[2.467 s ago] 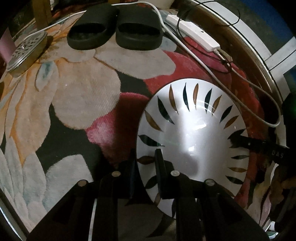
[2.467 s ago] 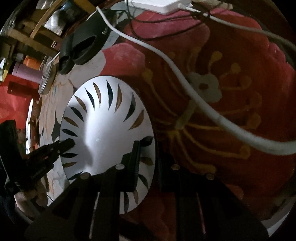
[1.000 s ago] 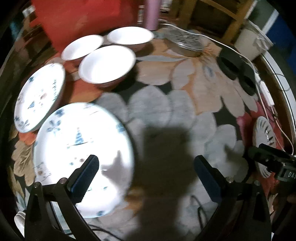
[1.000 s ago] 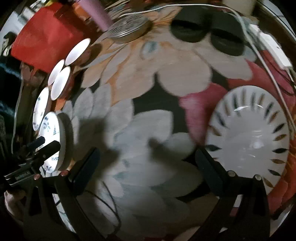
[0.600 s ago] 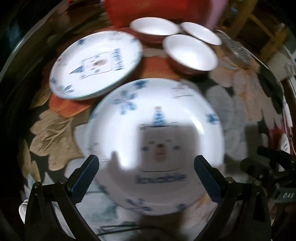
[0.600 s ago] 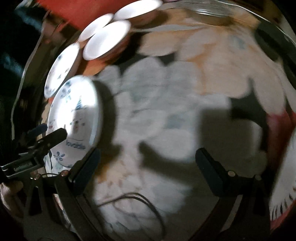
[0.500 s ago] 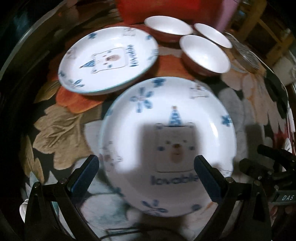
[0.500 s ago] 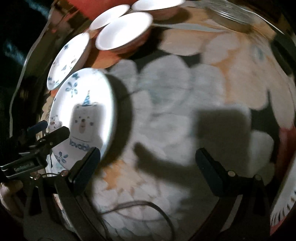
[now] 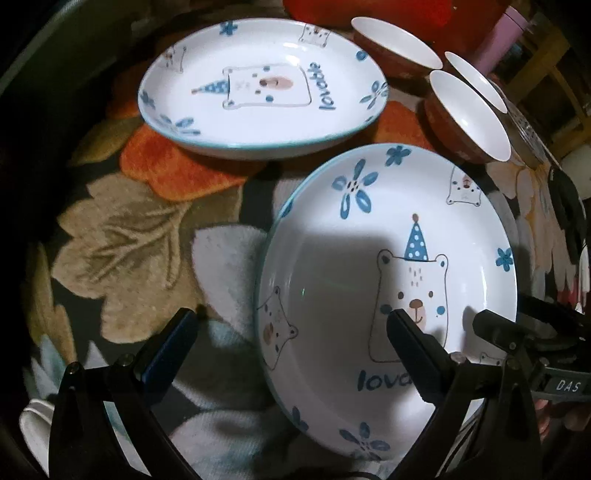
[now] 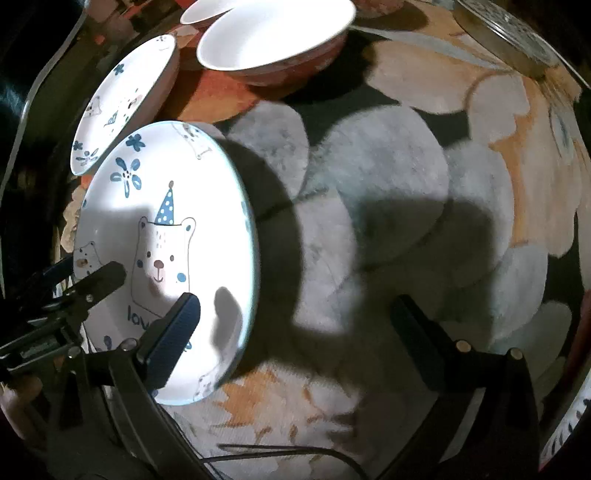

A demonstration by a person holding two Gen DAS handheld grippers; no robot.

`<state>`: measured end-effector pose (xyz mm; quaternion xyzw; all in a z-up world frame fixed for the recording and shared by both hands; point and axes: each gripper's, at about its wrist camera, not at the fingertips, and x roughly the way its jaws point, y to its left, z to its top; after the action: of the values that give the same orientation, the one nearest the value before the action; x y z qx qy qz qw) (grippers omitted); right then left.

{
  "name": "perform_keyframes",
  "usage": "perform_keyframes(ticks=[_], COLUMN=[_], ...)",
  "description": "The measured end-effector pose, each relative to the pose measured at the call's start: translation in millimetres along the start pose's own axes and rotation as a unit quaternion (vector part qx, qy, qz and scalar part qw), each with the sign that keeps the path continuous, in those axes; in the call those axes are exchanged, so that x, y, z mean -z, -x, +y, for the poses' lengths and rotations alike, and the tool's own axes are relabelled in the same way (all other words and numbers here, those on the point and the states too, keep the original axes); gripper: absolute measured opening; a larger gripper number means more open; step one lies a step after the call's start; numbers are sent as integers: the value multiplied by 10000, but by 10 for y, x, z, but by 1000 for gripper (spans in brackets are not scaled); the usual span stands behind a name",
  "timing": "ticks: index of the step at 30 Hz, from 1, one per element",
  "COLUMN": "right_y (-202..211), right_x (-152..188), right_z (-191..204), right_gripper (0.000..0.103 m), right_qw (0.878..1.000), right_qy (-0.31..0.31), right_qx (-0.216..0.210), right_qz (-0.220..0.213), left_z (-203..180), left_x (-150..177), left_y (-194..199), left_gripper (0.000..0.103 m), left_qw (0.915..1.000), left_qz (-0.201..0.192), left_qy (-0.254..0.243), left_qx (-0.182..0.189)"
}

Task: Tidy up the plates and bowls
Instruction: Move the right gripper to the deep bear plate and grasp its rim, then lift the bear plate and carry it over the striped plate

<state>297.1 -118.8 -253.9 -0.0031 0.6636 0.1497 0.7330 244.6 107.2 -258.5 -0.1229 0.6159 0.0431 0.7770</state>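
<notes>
Left hand-held gripper (image 9: 288,332): mine, fingers spread wide, gripping nothing; its right finger (image 9: 413,354) hangs over the near bear plate, its left finger over the rug.

Right hand-held gripper (image 10: 295,321): mine, also spread wide and gripping nothing; one finger (image 10: 173,332) over the near plate's edge, the other over the rug.

Near bear plate (image 9: 369,258): white, blue rim, bear in party hat, blue flowers, lettering partly hidden. Lies flat on the floral rug (image 9: 129,240), just before both grippers.

Far bear plate (image 9: 258,88): same pattern, "lovable" legible. On the rug beyond the near plate, close to it; I cannot tell if the rims touch.

Bowls, three, white inside, reddish-brown outside: nearest bowl (image 9: 469,114) just beyond the near plate's right rim; second bowl (image 9: 476,81) behind it; third bowl (image 9: 395,48) to the right of the far plate.

Pink cylinder (image 9: 498,40): upright, behind the bowls.

Metal perforated dish (image 10: 513,33): on the rug, well apart from the plates.
</notes>
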Motion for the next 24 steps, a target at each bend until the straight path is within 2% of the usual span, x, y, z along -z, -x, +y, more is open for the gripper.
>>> perform_keyframes(ticks=[7,14,24], right_y=[-104,-150,-155], right_x=[-102,-102,-39], right_z=[212,354,462], right_gripper=[103,103,103], right_qw=[9997,9982,9980], right_qy=[25,-9,64], right_qx=[249,599,588], right_qz=[-83,-55,-218], left_z=[-67,-105,-121], left_x=[59,77,-64], left_y=[-59,-114,-161], left_gripper=[102,103,101], left_qw=[9999,9997,9997], left_qz=[-104,4,124], left_qy=[-44,-222,-226], left_qx=[17,-63,-10])
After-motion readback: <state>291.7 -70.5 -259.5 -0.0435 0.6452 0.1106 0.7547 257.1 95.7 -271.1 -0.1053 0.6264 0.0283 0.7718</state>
